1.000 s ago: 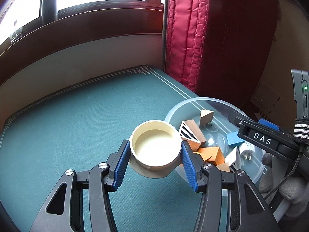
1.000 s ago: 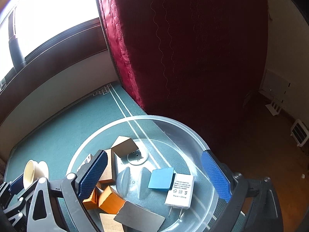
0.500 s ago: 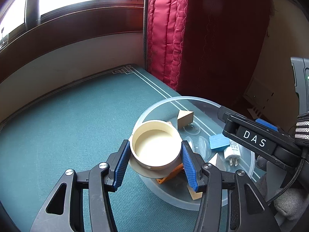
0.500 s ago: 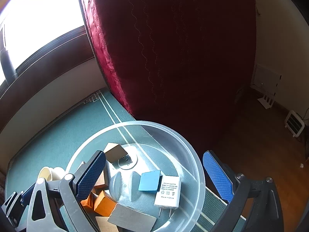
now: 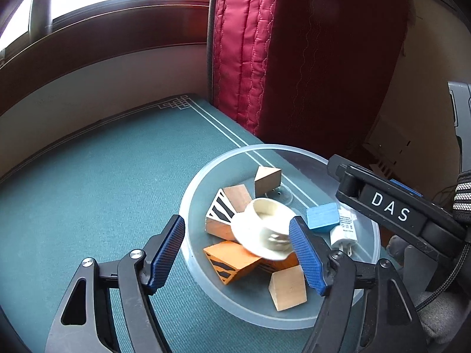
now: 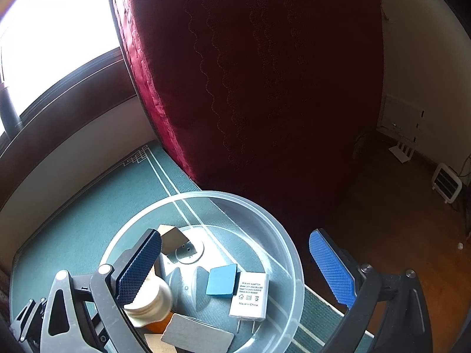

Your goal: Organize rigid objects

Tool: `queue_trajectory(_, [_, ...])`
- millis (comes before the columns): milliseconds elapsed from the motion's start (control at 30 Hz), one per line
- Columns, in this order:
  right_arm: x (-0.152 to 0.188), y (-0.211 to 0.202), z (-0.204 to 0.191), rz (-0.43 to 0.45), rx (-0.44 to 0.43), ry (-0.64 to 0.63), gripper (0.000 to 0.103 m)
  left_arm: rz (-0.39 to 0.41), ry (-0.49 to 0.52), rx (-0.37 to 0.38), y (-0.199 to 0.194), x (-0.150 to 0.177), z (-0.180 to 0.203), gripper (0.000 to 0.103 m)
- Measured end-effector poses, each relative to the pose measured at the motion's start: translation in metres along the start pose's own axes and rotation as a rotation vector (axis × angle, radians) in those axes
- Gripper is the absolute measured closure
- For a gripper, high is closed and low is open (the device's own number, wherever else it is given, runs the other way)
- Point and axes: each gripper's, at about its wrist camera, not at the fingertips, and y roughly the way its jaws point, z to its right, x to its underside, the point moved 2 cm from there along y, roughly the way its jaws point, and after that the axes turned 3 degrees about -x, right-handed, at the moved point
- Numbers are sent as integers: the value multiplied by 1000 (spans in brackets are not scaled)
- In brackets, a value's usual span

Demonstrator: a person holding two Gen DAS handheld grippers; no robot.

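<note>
Since a second ago my left gripper [image 5: 237,251] has carried the cream plastic cup [image 5: 266,229] over the clear round plastic bowl [image 5: 188,194], and its jaws have just been opening: the cup has dropped clear of both pads and now sits tilted and motion-blurred ahead of the jaws, nearer the right one, on top of the wooden blocks [image 5: 232,260] inside the bowl. The right gripper [image 6: 235,267] stands wide with nothing between its jaws, one jaw over the bowl's inside and the other outside its rim, as if steadying the bowl. To finish this release well, I judge I should hold the left jaws wide and lift straight back, so the right pad does not clip the cup's flared rim and tip it out. The cup looks light, smooth and hollow, mouth facing up and away, likely to roll on the uneven blocks. The teal cloth surface [image 5: 97,188] lies left of the jaws.
</note>
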Motion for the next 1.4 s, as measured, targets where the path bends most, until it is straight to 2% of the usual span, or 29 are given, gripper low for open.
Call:
queue_trajectory(200, [2,0,-3,-6,-7,-14,1,13,-16,-61,-7,2,-14,29])
queue_trajectory(467, [2,1,-6,-35,-20,-36,0,34,-29,-156,-21,8,-32,20])
queue_trajectory(733, [3,-3,5,-81,-51,-38,0,30,-62,-174,-32,14,-50,17])
queue_trajectory(900, [19,-16,9,-105,-103,-142,1,20,-60,-165,-34,16,-51,12])
queue_trajectory(1000, [31,-34,5,-89,-142,-219,0,15,-46,-187,-34,18,-48,8])
queue_trajectory(1167, [47,-52,-6,-62,-166,-320,1,-21,-19,-222,-31,23,-41,7])
queue_trajectory(1400, [52,-54,-3,-19,-153,-313,0,-37,8,-224,-31,28,-35,6])
